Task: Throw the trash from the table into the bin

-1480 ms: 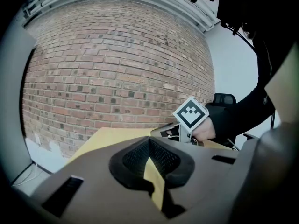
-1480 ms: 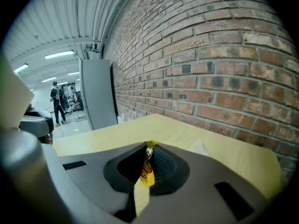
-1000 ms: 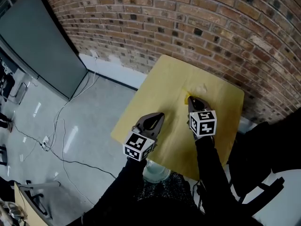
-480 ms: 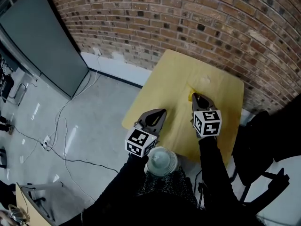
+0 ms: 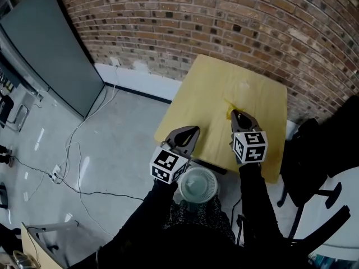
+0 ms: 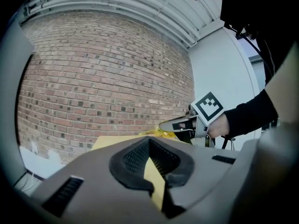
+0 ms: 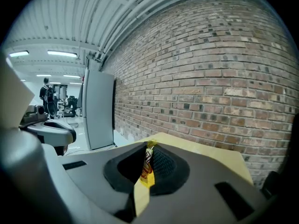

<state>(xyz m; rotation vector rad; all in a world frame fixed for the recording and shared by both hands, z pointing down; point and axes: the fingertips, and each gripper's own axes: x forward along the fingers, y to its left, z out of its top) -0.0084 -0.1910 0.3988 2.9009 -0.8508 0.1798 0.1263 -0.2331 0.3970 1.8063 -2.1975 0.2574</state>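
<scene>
**A:** Since the brick wall (image 5: 224, 15) runs across 12 o'clock w/ the table (image 5: 213, 88) under it, where's the bin (image 5: 197, 187) for us?

**B:** At 6 o'clock off the table's near edge, mouth up.

**A:** Grippers?

**B:** The left gripper (image 5: 193, 129) is clamped to, nothing in it, by the table's 7 o'clock corner. The right gripper (image 5: 234, 112) is pinched on the yellow wrapper (image 7: 148, 164), held over the table.

**A:** So we carry it to the bin?

**B:** We reckon so. We should hold the pinch tight, swing toward 7 o'clock till the tips are over the mouth's centre, go low, then let go; a light wrapper can drift. A small pale scrap (image 5: 243, 85) lies on the table at 12 o'clock from the right gripper, prob. next.
</scene>
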